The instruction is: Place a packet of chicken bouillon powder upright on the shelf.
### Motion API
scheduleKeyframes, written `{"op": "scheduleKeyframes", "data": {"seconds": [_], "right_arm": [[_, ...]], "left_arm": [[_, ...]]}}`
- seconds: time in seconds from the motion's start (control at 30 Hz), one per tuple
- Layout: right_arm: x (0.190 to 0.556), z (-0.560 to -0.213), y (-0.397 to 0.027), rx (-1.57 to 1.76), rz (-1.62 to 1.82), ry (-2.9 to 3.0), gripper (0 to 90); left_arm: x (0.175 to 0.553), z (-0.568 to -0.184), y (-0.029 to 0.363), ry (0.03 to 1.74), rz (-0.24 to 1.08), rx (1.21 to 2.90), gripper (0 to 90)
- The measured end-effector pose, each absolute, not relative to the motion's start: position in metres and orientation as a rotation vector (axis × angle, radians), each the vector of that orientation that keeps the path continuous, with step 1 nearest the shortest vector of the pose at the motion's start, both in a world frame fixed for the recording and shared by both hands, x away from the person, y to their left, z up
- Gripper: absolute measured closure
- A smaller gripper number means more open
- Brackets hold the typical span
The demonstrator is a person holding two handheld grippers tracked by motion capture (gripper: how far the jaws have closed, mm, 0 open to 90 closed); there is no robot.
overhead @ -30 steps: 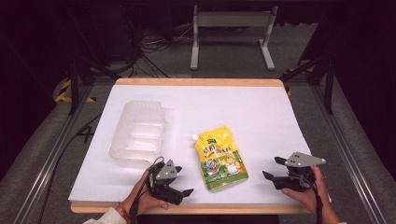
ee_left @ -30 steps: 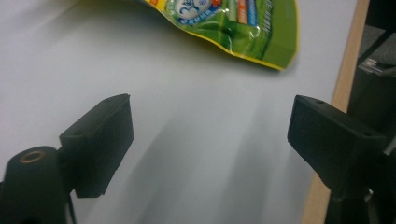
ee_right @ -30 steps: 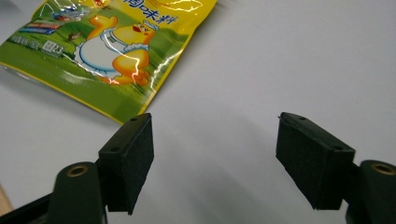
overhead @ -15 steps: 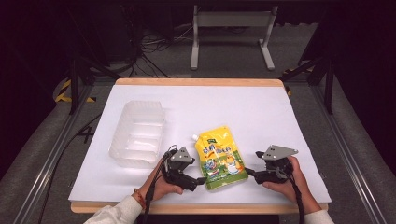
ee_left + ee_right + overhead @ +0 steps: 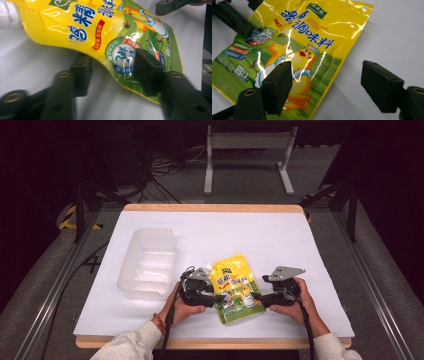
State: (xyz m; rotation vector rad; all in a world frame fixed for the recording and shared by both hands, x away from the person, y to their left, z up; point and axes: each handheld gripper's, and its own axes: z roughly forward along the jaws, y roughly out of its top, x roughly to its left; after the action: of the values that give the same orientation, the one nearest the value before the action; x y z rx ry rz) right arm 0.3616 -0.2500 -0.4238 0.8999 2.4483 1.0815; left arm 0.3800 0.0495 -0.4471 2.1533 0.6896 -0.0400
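Seasoning pouch [image 5: 235, 287] lies flat on the white table [image 5: 280, 240], right of a clear plastic tray [image 5: 147, 262]. Left gripper [image 5: 111, 72] has just been closing, one jaw over the pouch's edge, one beside it, not clamped. Right gripper [image 5: 327, 85] spreads wide across the opposite edge.

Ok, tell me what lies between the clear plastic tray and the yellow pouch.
The left gripper and the hand holding it, seen in the high view; its jaws have just been closing across the pouch's edge. Otherwise white table beside the tray.
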Motion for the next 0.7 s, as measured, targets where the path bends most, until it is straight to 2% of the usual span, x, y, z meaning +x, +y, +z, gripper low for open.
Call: {"op": "scheduleKeyframes", "data": {"seconds": [0.07,0.13,0.5,0.6,0.7], "right_arm": [[0.365,-0.426,-0.249,0.911,1.092,2.458,25.4],[0.372,-0.429,-0.247,0.923,1.118,2.482,24.8],[0.398,-0.443,-0.252,1.020,1.334,2.650,18.8],[0.397,-0.445,-0.250,1.017,1.378,2.672,18.9],[0.393,-0.442,-0.244,0.984,1.374,2.672,23.9]], "left_arm": [[0.381,-0.447,0.051,0.689,-0.053,2.144,70.4],[0.381,-0.445,0.052,0.659,-0.036,2.144,73.2],[0.374,-0.439,0.050,0.571,0.075,2.170,80.0],[0.371,-0.436,0.049,0.558,0.097,2.163,80.8],[0.370,-0.434,0.049,0.547,0.102,2.165,81.1]]}}
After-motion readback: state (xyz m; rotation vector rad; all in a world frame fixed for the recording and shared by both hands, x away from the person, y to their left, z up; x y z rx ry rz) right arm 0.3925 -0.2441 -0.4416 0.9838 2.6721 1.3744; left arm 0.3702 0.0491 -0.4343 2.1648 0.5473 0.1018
